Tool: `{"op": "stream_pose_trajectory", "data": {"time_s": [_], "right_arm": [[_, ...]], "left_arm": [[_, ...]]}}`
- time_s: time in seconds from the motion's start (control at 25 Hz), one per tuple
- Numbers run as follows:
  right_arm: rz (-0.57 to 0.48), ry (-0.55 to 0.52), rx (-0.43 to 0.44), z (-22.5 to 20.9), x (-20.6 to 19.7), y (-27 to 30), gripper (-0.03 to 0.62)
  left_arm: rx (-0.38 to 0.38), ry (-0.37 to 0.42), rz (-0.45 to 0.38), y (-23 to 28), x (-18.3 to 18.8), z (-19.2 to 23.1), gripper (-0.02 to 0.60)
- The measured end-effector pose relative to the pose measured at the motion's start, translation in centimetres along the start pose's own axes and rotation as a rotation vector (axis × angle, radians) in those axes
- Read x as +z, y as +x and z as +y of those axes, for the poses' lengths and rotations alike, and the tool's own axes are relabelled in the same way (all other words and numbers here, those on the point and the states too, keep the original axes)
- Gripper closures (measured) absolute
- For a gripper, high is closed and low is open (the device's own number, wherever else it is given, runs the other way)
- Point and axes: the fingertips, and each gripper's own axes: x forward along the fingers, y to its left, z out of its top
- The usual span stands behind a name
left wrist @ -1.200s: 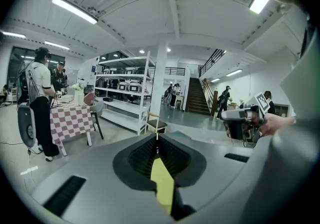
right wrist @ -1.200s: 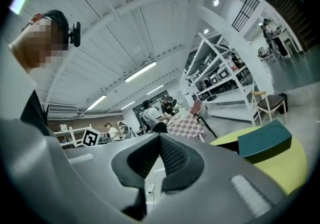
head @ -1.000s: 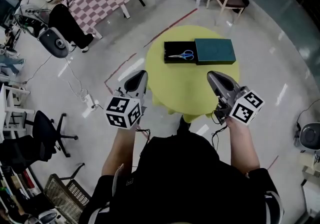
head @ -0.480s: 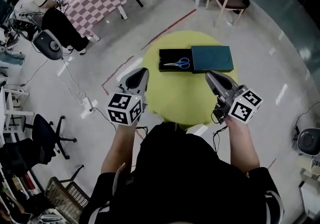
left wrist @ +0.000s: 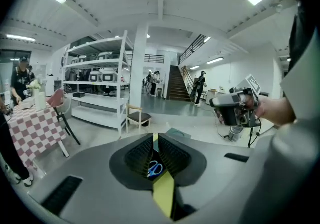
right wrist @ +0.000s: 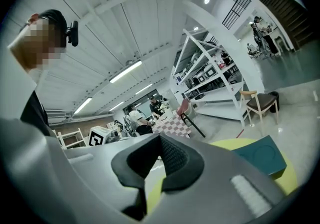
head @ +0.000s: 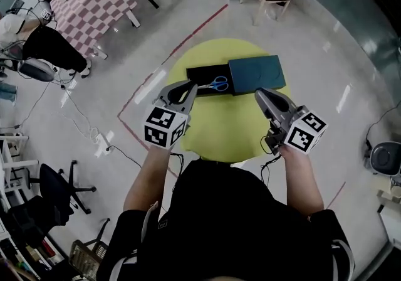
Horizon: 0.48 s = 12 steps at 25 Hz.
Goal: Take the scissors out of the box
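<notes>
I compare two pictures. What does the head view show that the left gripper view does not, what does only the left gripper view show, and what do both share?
Only the head view: the whole round yellow table, the whole black box on it, and the left hand-held gripper from outside, with its marker cube.
Only the left gripper view: the white shelves and the staircase.
Both: the blue-handled scissors, which the left gripper view shows through the narrow slit between its shut jaws, and the right hand-held gripper.

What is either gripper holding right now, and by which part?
Nothing is held. The left gripper and the right gripper both have their jaws together with nothing between them. The scissors lie in the open box, untouched.
</notes>
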Motion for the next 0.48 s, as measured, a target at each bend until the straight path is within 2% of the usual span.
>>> {"op": "stream_pose_trajectory", "data": {"time_s": [0.12, 0.32, 0.48], "right_arm": [[0.014, 0.02, -0.028, -0.7, -0.7, 0.1, 0.583], [0.018, 0.054, -0.074, -3.0, -1.1, -0.1, 0.583], [0.025, 0.078, -0.115, -5.1, -1.3, -0.1, 0.583]], "left_arm": [[-0.066, 0.035, 0.057, 2.7, -0.8, -0.4, 0.543], [-0.135, 0.093, 0.168, 7.3, -3.3, -0.6, 0.491], [-0.18, 0.141, 0.262, 10.8, -5.6, -0.3, 0.472]]}}
